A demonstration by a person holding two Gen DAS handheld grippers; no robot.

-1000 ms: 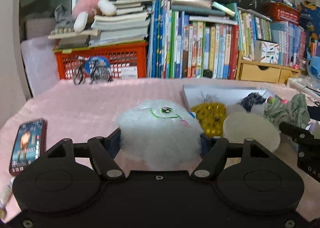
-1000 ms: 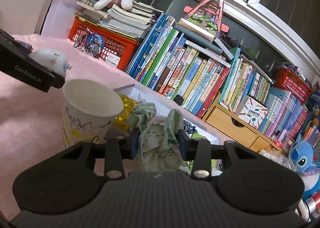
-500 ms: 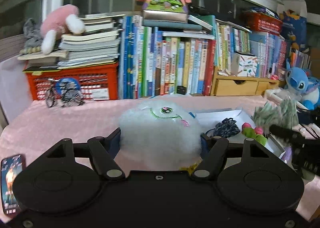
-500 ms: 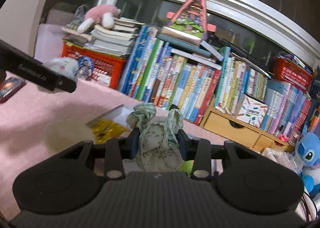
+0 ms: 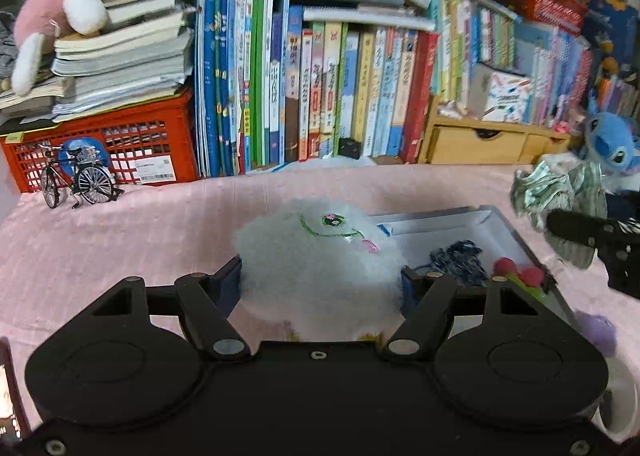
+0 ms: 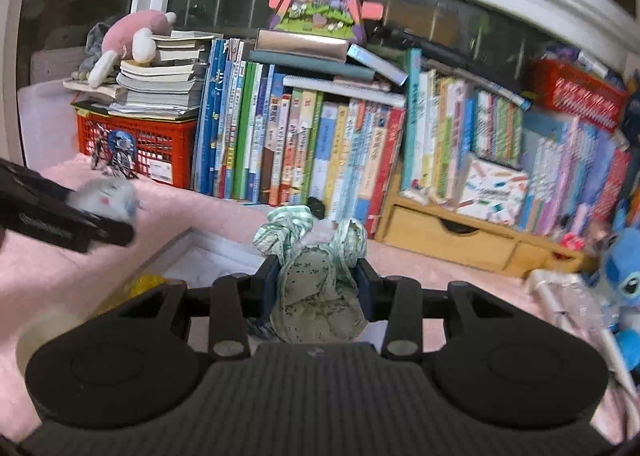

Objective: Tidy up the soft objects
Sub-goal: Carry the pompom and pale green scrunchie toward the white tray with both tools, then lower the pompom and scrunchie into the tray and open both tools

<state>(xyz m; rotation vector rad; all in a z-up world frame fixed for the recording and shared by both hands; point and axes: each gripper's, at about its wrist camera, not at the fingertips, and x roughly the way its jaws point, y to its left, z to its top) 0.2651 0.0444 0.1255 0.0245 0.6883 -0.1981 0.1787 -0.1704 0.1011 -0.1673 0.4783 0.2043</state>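
Both tools loaded, both over or near the white box (image 5: 496, 216) on the pink surface (image 5: 140, 232). Step in hand looks like dropping the soft things into the box.

To do it well: bring each tool fully over the box's open middle before letting go, lower close to the floor so the item doesn't bounce out, and keep the two tools apart so they don't bump. Avoid landing on the dark cloth (image 5: 456, 256) and pom-poms (image 5: 520, 270) already inside.

Left tool (image 5: 320, 284): jaws wide, clamped on the white plush (image 5: 316, 252), which bulges between the fingers, held above the box's near-left edge.

Right tool (image 6: 318, 276): jaws narrow, squeezing the green cloth (image 6: 316, 276), bunched, hanging over the box's right side.
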